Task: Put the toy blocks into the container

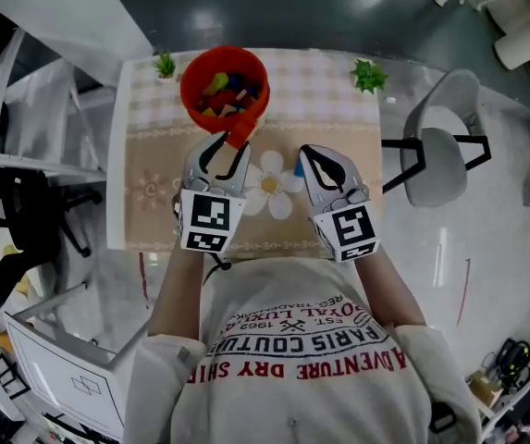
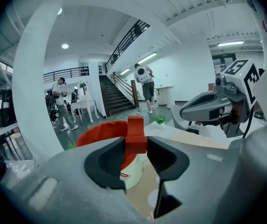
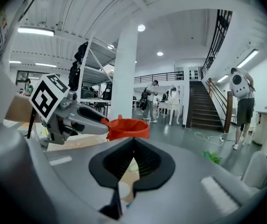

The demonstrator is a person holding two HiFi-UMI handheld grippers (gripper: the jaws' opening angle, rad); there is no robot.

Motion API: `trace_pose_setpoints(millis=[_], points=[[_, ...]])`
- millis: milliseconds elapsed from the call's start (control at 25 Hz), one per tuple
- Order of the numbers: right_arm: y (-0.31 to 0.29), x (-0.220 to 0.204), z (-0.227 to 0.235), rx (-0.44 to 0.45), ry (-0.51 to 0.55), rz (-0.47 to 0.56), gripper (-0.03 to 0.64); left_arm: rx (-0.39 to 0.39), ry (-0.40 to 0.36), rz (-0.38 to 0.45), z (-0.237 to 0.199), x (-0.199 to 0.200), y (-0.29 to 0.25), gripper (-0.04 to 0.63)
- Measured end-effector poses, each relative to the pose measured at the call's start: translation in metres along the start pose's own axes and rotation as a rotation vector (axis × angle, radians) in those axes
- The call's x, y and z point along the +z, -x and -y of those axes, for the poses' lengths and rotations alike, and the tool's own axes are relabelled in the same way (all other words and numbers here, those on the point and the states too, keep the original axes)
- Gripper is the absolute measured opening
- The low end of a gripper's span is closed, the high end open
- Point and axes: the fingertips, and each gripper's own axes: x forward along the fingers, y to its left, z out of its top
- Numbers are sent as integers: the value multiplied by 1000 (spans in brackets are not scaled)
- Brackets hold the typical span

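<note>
Tongs status: left tongs [image 2: 136,146] pinch a red block [image 2: 136,133] at the very tips, jaws part-spread to the block's width, pads on its two sides; most of the block stands proud of the tips. By contrast the right tongs [image 3: 133,143] are pressed together, nothing between them

Position: in the head view the red block sits at the near rim of the red container [image 1: 189,89], overlapping the rim line; cannot tell whether it is over the opening or just short of it. Container stands at the far edge of the table [image 1: 154,202], with a small plant [image 1: 165,64] just beside it, and holds a heap of mixed-colour blocks [image 1: 226,91]

Why so (judgement):
- tip grip leaves the block's body free, so it should drop clean once the jaws spread
- left tongs point slightly downward toward the container, which suits a drop over the rim
- right tongs held shut over the flower print, well to the side of the left tongs' path; read as idle
- small blue piece [image 1: 298,167] on the cloth just beside the right tongs, possibly another block; too small to be sure

Step in hand, as judged: delivery of the red block; release not yet done
</note>
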Motion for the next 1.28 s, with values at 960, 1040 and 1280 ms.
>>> trace_pose_setpoints(millis=[960,1040,1280], points=[[-34,6,11,-70,-16,-28,2,5,143,-18,-80,-15,-46,156],[-34,5,10,-67,-16,-30,2,5,200,-4,-81,-17,-45,158],[-26,2,13,-69,-19,-31,2,6,219,13,-74,-13,-39,282]])
